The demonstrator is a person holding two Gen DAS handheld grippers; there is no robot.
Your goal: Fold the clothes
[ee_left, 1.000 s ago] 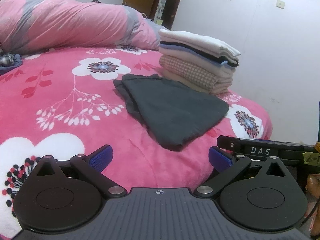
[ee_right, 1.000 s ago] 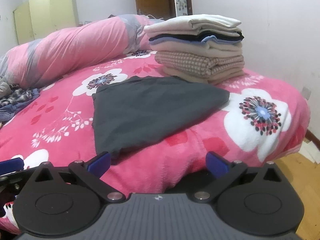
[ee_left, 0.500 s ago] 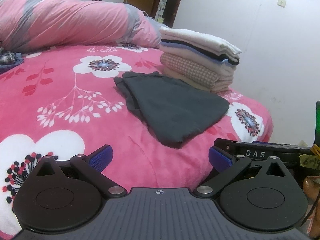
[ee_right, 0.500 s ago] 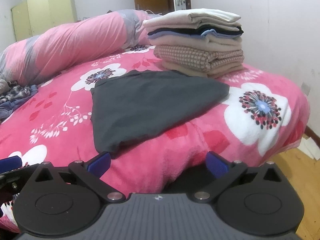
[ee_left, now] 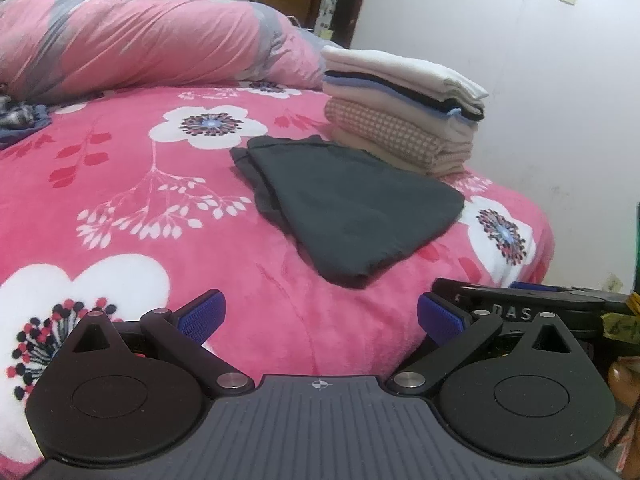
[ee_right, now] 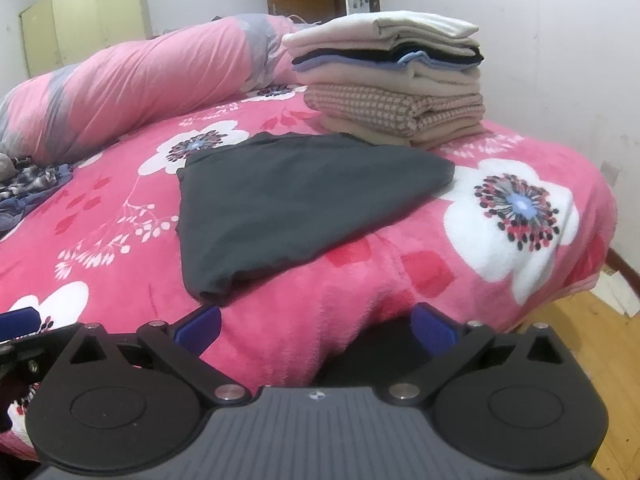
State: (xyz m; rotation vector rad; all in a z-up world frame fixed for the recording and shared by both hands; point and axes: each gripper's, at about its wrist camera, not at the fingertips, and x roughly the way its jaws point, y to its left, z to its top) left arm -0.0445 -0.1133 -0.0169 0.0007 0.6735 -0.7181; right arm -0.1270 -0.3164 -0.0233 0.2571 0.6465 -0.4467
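Left gripper (ee_left: 318, 318) and right gripper (ee_right: 316, 326) both wide apart, empty, at bed (ee_left: 120, 184) edge. Folded grey garment (ee_right: 288, 200) lies just ahead, nothing between. Stack (ee_right: 392, 92) touches its far side; duvet (ee_left: 140, 40) behind.

free: bedspread (ee_left: 120, 184) left of garment (ee_left: 352, 204) | blocked: clothes stack (ee_left: 400, 108) behind

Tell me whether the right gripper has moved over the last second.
Yes. In the right wrist view the stack of folded clothes and dark grey garment sit slightly lower and larger than before, so the open right gripper edged toward the bed.
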